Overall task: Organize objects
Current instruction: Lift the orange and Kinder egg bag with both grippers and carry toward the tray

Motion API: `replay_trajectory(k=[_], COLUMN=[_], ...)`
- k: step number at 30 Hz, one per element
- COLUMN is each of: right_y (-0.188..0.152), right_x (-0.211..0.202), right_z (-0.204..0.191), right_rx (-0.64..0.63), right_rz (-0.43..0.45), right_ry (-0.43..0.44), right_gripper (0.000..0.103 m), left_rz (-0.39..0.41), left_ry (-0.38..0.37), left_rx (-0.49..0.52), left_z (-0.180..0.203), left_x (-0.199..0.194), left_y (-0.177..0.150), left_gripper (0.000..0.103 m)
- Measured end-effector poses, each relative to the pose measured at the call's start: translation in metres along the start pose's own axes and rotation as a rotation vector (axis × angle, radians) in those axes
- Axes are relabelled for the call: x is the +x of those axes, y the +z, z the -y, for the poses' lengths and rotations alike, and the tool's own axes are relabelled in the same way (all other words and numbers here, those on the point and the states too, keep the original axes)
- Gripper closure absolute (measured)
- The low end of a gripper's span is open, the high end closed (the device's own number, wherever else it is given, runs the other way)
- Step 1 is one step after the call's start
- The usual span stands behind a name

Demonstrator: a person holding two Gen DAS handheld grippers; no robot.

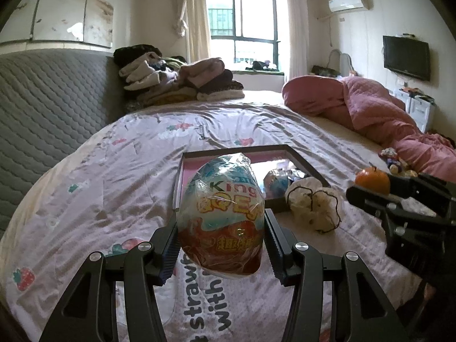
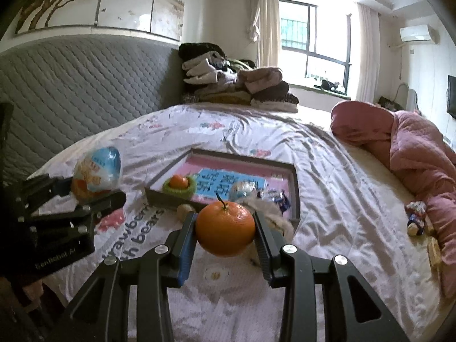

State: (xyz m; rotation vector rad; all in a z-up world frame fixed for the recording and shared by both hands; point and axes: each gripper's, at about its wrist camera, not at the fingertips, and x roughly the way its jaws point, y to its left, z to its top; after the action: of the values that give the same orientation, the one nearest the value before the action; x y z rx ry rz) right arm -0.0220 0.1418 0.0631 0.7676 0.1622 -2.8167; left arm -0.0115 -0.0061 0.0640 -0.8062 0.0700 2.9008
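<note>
Writing: "King" reads on the toy egg (image 1: 225, 216) wrapper, above yellow letters and Chinese characters I cannot fully make out; bedsheet (image 1: 114, 188) print reads "strawberry" and "with bears" in part; "GenRobot AI", perhaps, on the left gripper's body.
Left gripper (image 1: 221, 245): jaws pinching the toy egg at its sides, held upright above the bedsheet, level and pointing toward the tray (image 1: 178, 182).
Right gripper (image 2: 225, 228): jaws pinching the orange (image 2: 225, 229), stem up, held off the bed just short of the tray's near corner.
Tray contents: beyond the right jaws, a second orange in a green ring (image 2: 179, 184), a smaller egg (image 2: 242, 189), dark wrappers (image 2: 280, 199).
Beside tray: white knitted bundle (image 1: 312, 203) with dark yarn, right of the left jaws.
Hidden: the tray's near edge sits behind both held things; small items (image 2: 417, 218) by the pink quilt (image 2: 421, 154) are too blurred to name.
</note>
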Motion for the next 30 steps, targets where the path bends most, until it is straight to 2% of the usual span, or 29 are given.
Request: replay_trajectory(k=[19,30], right_y=[0.037,0.048], right_x=[0.015,0.038], right_z=[0.004,0.018], right_rx=[-0.029,-0.022], right_rz=[0.050,0.033], right_ry=[-0.007,-0.029], right_gripper=[0.064,0.064], left_rz=[0.020,0.016], left_ry=[-0.004,-0.013], left_rx=[-0.018,-0.015], left_z=[0.000,-0.001], left_x=[0.017,0.043], left_y=[0.030,0.041], left_gripper=[0.048,0.048])
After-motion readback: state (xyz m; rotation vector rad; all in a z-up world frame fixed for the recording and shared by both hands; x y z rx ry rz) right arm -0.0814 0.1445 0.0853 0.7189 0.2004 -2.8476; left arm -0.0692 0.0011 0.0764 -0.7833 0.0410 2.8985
